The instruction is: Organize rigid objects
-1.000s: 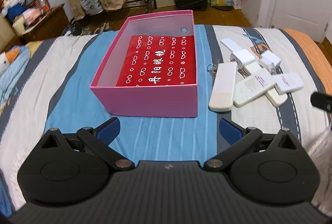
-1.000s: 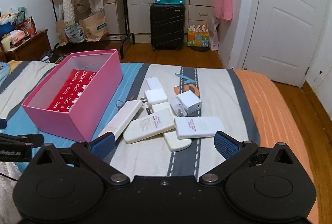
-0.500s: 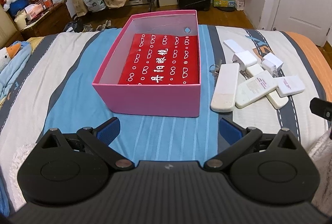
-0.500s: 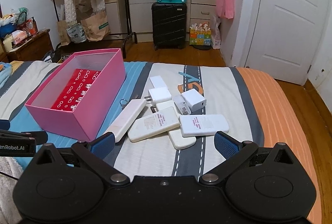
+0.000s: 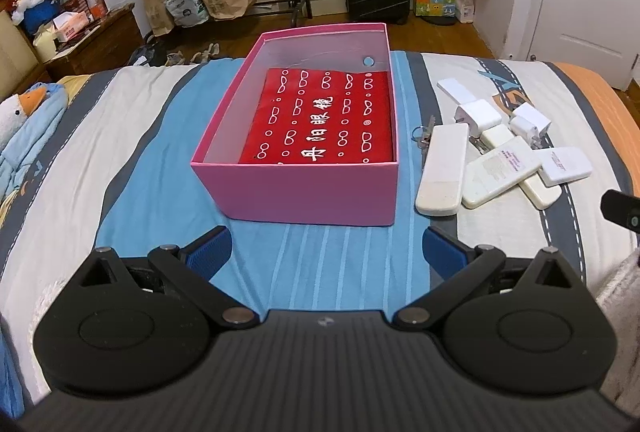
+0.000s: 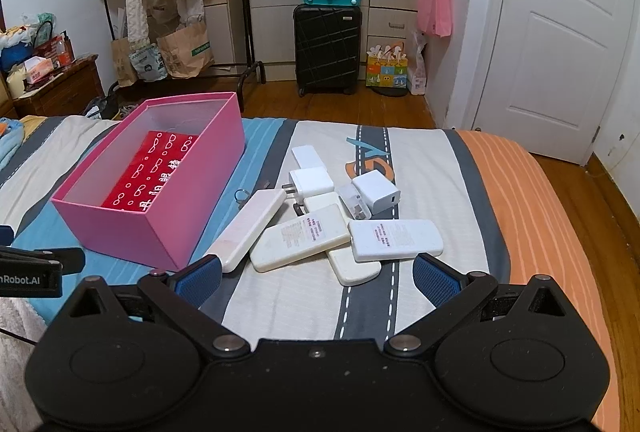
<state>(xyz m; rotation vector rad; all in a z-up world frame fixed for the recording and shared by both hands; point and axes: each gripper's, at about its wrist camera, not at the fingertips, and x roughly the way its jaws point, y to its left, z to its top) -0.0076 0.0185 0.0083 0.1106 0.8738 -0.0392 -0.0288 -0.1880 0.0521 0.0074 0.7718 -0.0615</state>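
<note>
A pink box (image 5: 308, 192) (image 6: 168, 208) lies open on the bed, with a flat red printed packet (image 5: 324, 120) inside. To its right sits a pile of white power banks (image 5: 442, 168) (image 6: 396, 240) and white chargers (image 5: 480, 114) (image 6: 376, 190), plus a key ring (image 5: 422, 134). My left gripper (image 5: 324, 248) hovers open just in front of the box's near wall, holding nothing. My right gripper (image 6: 316, 274) is open and empty, close in front of the white pile.
The bed (image 6: 500, 192) has a striped cover, orange at its right edge. A blue stuffed toy (image 5: 24, 128) lies at the left. Beyond the bed stand a black suitcase (image 6: 326, 48), a clothes rack with bags (image 6: 160, 32) and a white door (image 6: 560, 32).
Both grippers have moved slightly forward and tilted up, so the box and the white pile sit a little lower and closer in view. Neither gripper changed its opening.
</note>
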